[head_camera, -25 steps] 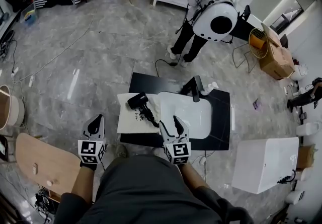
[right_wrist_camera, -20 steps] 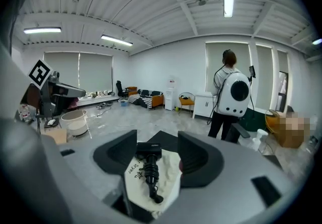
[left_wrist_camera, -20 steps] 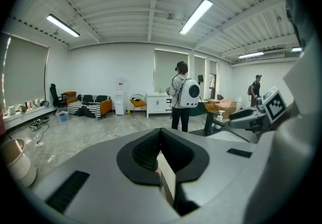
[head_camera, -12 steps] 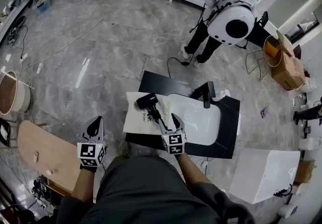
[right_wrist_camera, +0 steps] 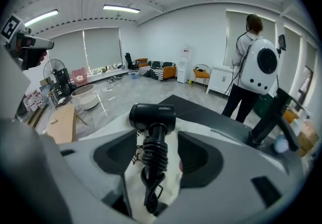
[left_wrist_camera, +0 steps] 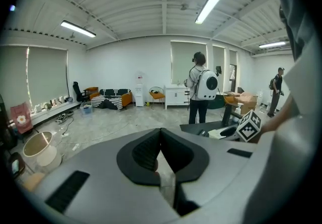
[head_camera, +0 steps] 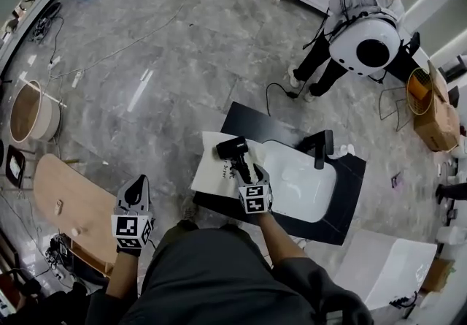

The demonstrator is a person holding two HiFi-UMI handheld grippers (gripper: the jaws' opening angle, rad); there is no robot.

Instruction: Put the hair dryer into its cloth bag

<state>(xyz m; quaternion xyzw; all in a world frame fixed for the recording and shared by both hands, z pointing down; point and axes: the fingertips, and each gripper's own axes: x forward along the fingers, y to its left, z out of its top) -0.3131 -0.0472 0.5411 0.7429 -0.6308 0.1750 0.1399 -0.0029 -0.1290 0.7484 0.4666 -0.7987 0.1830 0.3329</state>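
Observation:
A black hair dryer (head_camera: 235,150) lies on a cream cloth bag (head_camera: 210,176), which is spread flat on a black counter (head_camera: 244,120) left of a white sink. My right gripper (head_camera: 252,172) is down over the dryer's handle. In the right gripper view the cord-wrapped handle of the hair dryer (right_wrist_camera: 152,117) runs between the open jaws of the right gripper (right_wrist_camera: 156,142), with a gap on each side, and the bag (right_wrist_camera: 104,127) shows underneath. My left gripper (head_camera: 133,190) hangs left of the counter, above the floor. In its own view the left gripper (left_wrist_camera: 161,146) is shut with nothing in it.
A white sink basin (head_camera: 303,185) with a black faucet (head_camera: 321,147) sits on the counter's right. A person with a white backpack (head_camera: 365,39) stands beyond it. There is a wooden table (head_camera: 66,199) at the left, a wooden tub (head_camera: 33,112) farther left and a white box (head_camera: 387,272) at the lower right.
My right gripper has dropped forward onto the dryer, so its jaws now straddle the handle. The left gripper has shifted a little and stays shut.

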